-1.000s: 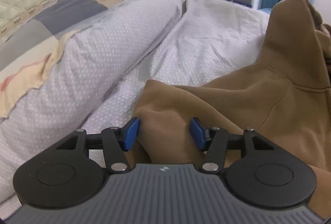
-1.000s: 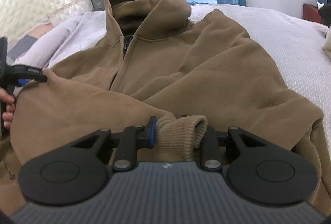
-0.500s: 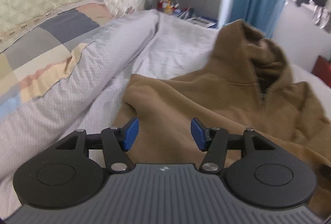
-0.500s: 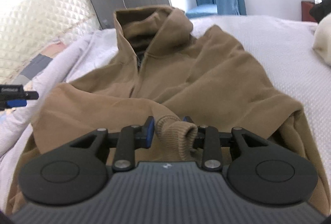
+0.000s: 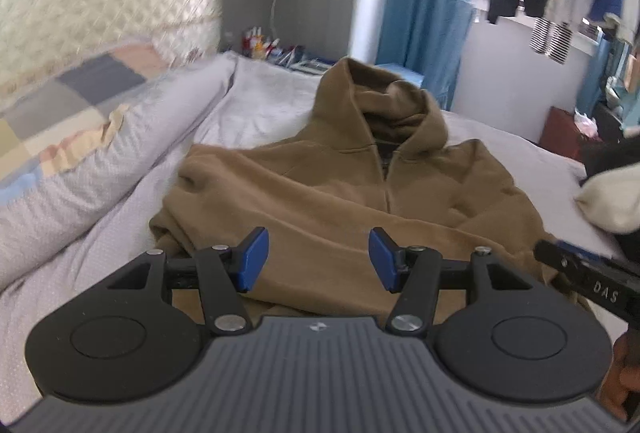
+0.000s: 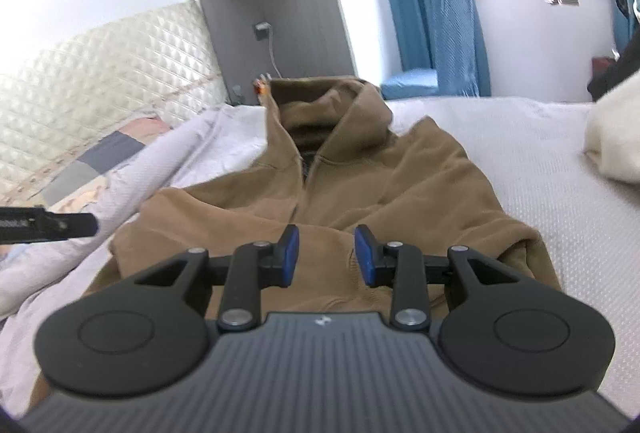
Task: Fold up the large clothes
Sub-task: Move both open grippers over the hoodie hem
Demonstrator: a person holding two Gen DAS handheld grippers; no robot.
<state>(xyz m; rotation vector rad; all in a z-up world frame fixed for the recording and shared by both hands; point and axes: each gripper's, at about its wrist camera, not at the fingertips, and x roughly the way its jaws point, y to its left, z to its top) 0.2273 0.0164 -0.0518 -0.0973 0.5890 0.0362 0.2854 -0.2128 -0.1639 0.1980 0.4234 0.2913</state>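
1. While both my claws hung above the near hem, the brown hoodie (image 6: 360,185) lay front up on the white bed (image 6: 520,153), hood toward the headboard, sleeves folded across the chest.
2. My left claw (image 5: 316,257) stood about half open with nothing between its blue pads (image 5: 252,257).
3. My right claw (image 6: 326,253) was parted more narrowly and was likewise empty; the sleeve cuff (image 6: 360,265) lay on the cloth just under it, touching neither pad.
4. As I judged it, the sleeves were done and the step in hand was folding the body.
5. To do that well, I reckoned each claw should pinch a bottom corner through every layer, both should lift together, and the hem should be carried evenly up toward the hood so the crossed sleeves were not dragged out.
6. A lopsided lift would probably skew the fold; the fleece looked thick and might slip from a shallow pinch.
7. I counted one hoodie, one hood, two claws, one rolled quilt (image 5: 120,153) at the left and one cream bundle (image 6: 612,141) at the right edge.
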